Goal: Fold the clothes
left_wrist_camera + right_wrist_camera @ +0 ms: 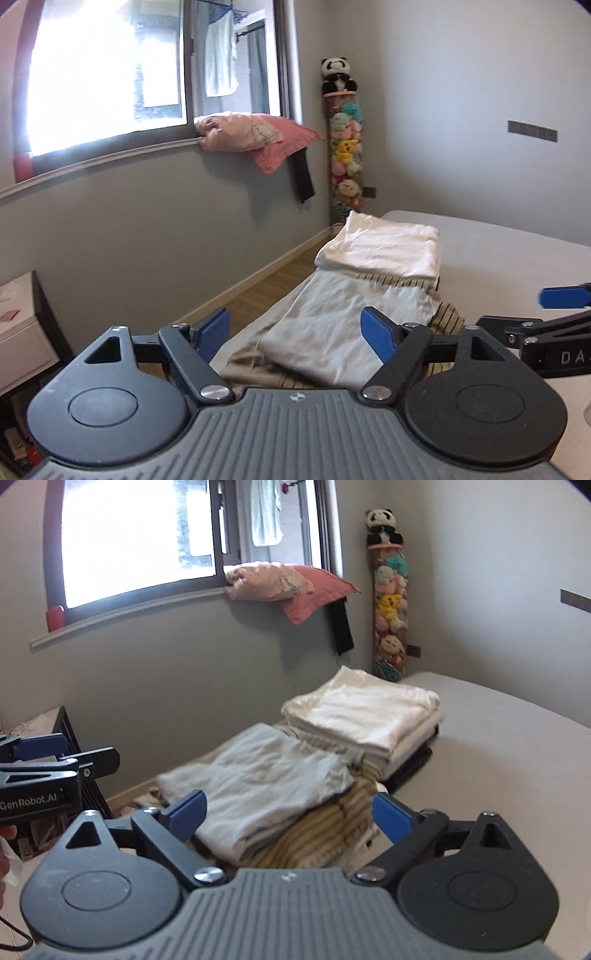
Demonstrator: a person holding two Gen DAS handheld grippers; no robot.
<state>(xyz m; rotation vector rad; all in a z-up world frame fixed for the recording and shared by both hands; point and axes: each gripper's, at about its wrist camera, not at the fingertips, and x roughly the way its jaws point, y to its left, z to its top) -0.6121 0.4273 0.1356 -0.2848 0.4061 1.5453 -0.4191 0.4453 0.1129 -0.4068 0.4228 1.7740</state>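
Left gripper [297, 334] and right gripper [288, 814] hover with jaws apart, empty, near the folded pale shirt [258, 775] on the bed [498, 757]; white stack [365, 716] lies beyond, presumably finished.

Folded garment [343, 325] nearest the grippers: pale grey-white, plain. Under it a garment [317, 834] w/ tan-and-cream stripes, thin dark lines. Behind, folded stack [365, 716]: white, plain, w/ black layer at its base. Bed sheet [517, 258]: light grey, plain. Left gripper [295, 334] and right gripper [290, 814]: black arms, blue finger pads, grey ribbed body. Wall [147, 221]: grey. Pillow [288, 142] on sill: pink-red; bundle [229, 133] on it pale pink. Plush panda [336, 75]: black & white. Plush column [345, 155] below: mixed pastel, yellow, pink, green. Floor [273, 280]: light wood.
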